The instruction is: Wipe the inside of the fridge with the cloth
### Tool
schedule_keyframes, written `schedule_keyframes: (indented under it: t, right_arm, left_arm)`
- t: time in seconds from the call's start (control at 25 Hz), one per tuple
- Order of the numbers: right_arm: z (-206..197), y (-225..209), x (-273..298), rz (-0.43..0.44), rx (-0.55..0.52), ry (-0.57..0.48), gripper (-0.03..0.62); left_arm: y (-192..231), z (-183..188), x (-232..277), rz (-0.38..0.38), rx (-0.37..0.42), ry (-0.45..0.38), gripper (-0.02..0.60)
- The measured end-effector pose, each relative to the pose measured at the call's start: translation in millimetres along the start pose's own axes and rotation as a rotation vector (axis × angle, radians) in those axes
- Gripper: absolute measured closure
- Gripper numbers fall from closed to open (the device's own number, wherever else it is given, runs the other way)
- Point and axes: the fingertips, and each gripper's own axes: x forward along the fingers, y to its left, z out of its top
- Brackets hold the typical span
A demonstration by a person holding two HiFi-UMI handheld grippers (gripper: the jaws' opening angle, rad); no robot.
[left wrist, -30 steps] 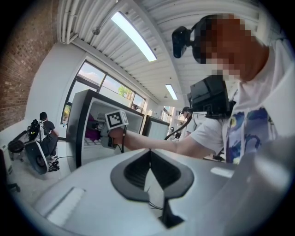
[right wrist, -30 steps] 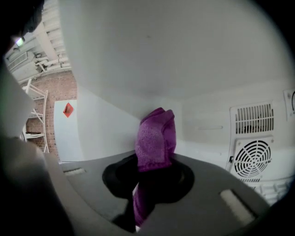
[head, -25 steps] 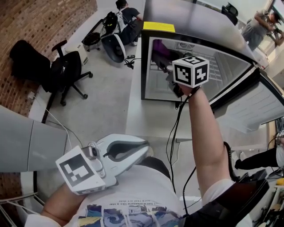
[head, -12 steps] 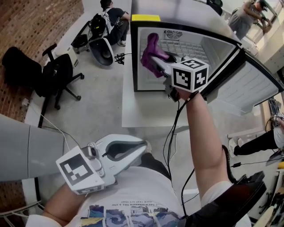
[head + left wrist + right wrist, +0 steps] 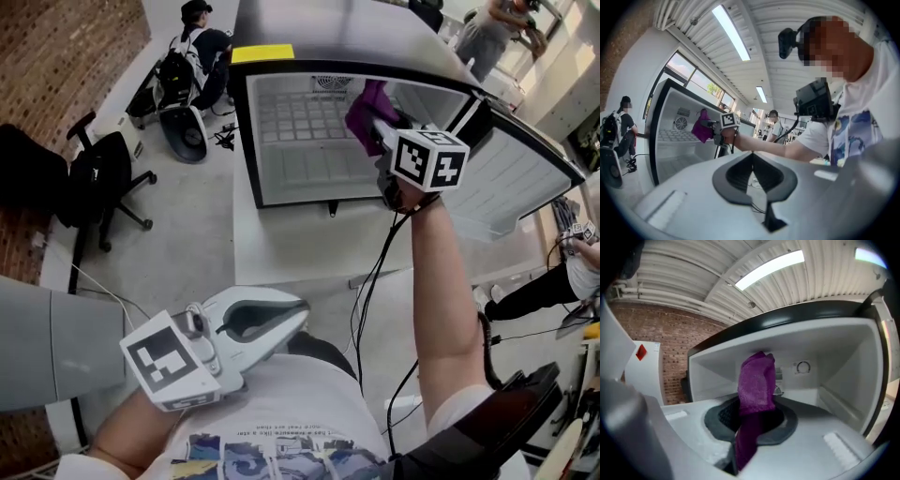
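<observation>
A small fridge (image 5: 281,141) stands open on a white table (image 5: 300,244), its door (image 5: 525,187) swung out to the right. My right gripper (image 5: 375,122) reaches into the right part of the cavity and is shut on a purple cloth (image 5: 366,108). In the right gripper view the cloth (image 5: 757,380) stands up from between the jaws of the right gripper (image 5: 754,416), in front of the white back wall (image 5: 825,376). My left gripper (image 5: 298,317) is held low near my body, shut and empty. In the left gripper view the cloth (image 5: 701,130) shows far off.
A black office chair (image 5: 103,178) stands on the floor at the left. A person with a backpack (image 5: 187,56) crouches behind the fridge. A cable (image 5: 367,281) hangs from my right gripper over the table edge. A thermostat dial (image 5: 803,367) sits on the fridge's back wall.
My right gripper has carried the cloth from the left part of the fridge interior across to the right part. My left gripper has stayed where it was.
</observation>
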Motion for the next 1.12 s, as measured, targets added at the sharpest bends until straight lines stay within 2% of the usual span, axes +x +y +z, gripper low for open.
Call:
schedule_keyframes:
  t: [0.12,0.24,0.36,0.56,0.76,0.92,1.12]
  right_arm:
    - [7,-43,0,-0.113,-0.027,0.003,0.542]
    - [9,-79,6,-0.215,-0.073,0.026,0.542]
    - [11,-106,16,-0.310,-0.118,0.048,0.542]
    - [0,-133,44,-0.397,-0.151,0.099,0.542]
    - [-23,-132,72,-0.363,-0.124,0.181,0.542]
    - [-27,-116,89,-0.309,-0.102,0.184,0.542]
    - [-30,-88,107,-0.238,-0.065,0.187,0.542]
  left_arm:
    - [9,16,14,-0.025,0.009,-0.062,0.574]
    - [23,19,25,-0.019,0.003,-0.056,0.574]
    - [32,32,38,-0.038,0.011,-0.095,0.574]
    - [54,27,49,0.012,0.006,-0.058,0.574]
    - [61,44,56,0.023,-0.043,-0.090,0.574]
    - [76,32,50,0.060,-0.012,-0.059,0.574]
    - [75,36,44,0.072,-0.044,-0.071,0.574]
